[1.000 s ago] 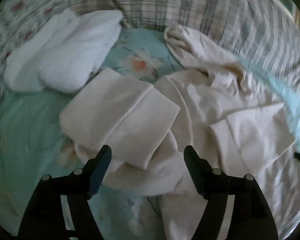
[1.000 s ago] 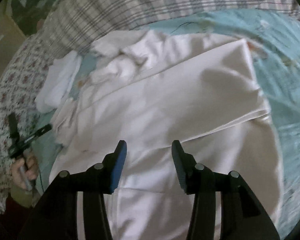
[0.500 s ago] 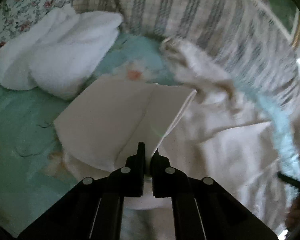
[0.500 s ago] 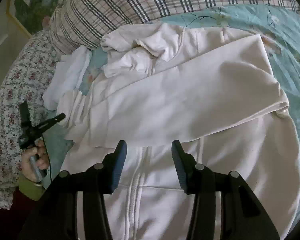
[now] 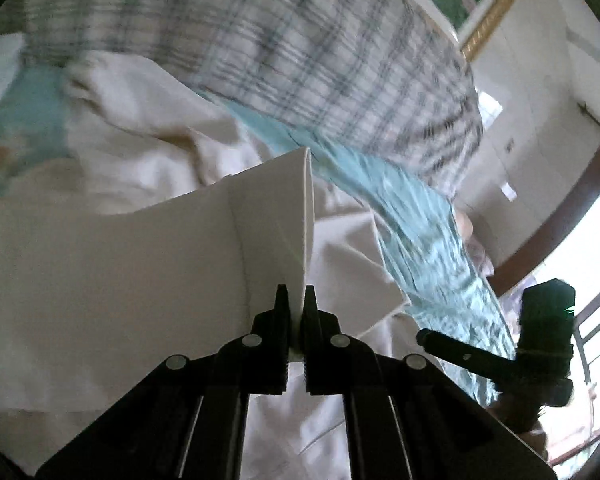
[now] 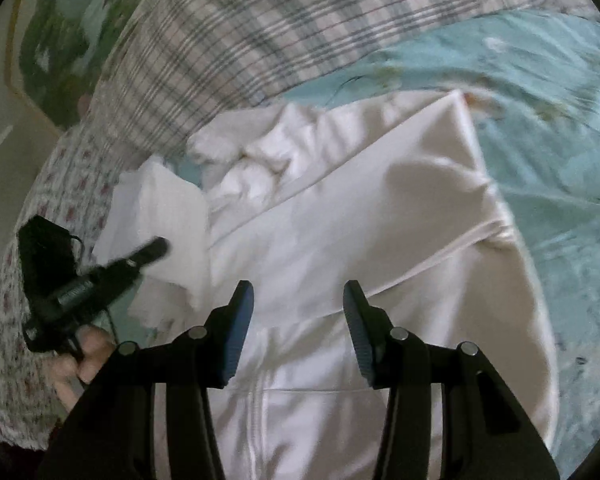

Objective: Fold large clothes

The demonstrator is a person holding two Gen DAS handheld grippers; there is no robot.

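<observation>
Now left gripper point(image 5: 295, 300) jaws pinching cream sleeve point(image 5: 140, 264) edge between pads; right gripper point(image 6: 298, 300) jaws spread above jacket point(image 6: 380, 240), gripping nothing.

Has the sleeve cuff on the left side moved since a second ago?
Yes. The left gripper has clamped the sleeve cuff and lifted it off the garment, carrying it rightward past the plaid pillow.

Bed w/ teal sheet point(image 6: 548, 128), plaid pillow point(image 5: 300, 52), bright window point(image 5: 588, 264) nearby.
</observation>
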